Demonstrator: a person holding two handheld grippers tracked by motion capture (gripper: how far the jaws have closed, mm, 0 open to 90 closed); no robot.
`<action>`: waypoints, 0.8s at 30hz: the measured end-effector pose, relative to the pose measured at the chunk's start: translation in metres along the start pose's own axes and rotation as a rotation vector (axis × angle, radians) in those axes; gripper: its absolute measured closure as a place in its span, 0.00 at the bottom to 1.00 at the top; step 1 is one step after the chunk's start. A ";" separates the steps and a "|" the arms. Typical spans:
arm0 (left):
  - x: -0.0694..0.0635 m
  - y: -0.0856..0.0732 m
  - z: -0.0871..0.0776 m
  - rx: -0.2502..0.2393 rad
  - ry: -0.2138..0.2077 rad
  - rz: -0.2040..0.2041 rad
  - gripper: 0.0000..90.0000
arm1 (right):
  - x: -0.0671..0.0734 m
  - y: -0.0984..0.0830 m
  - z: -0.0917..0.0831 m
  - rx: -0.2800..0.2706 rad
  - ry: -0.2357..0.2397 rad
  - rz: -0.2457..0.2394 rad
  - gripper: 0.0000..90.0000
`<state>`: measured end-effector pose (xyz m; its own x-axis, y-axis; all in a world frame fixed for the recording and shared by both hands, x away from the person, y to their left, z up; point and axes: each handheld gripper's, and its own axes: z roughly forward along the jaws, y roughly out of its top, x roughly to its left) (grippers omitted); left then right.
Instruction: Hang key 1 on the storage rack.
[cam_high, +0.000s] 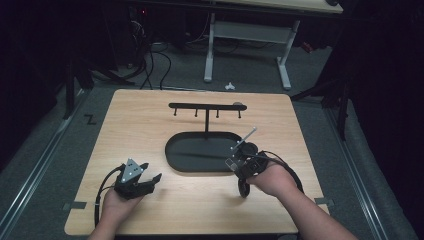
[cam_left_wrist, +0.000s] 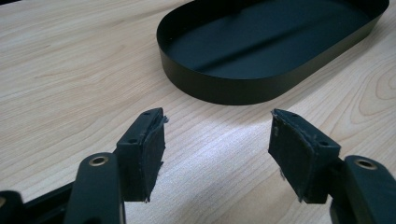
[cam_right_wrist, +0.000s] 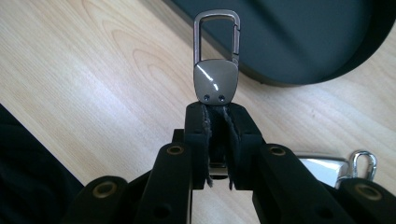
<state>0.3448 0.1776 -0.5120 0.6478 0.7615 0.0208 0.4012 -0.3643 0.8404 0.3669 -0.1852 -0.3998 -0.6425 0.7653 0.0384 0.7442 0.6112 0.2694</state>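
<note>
My left gripper (cam_high: 136, 181) matte black with a grey three-cornered plate on top, black cable looping from it, my right gripper (cam_high: 243, 162) black too, cable coiled beside, jaws with brass-ringed pivot holes, frayed dark pads (cam_left_wrist: 152, 156), forearms bare of sleeves

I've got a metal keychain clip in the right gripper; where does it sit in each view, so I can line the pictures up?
High view: the keychain clip sticks up and to the right from the right gripper, at the right end of the black oval tray.
Left gripper view: the clip is not in it; the tray lies ahead.
Right gripper view: the clip stands at centre, pinched between the jaws.
Shared landmark: the black oval tray.
</note>
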 end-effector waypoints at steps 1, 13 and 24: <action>0.000 0.000 0.000 -0.002 0.000 0.000 0.40 | -0.001 0.002 -0.002 -0.007 -0.002 -0.003 0.90; 0.001 0.000 0.000 -0.002 0.001 0.000 0.40 | -0.004 0.020 -0.015 -0.045 -0.019 0.012 0.90; 0.001 -0.001 0.000 -0.003 -0.001 -0.001 0.40 | -0.011 0.039 -0.026 -0.074 -0.039 0.023 0.90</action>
<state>0.3450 0.1788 -0.5125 0.6478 0.7615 0.0194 0.4000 -0.3617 0.8421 0.3976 -0.1750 -0.3643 -0.6171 0.7868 0.0083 0.7420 0.5783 0.3392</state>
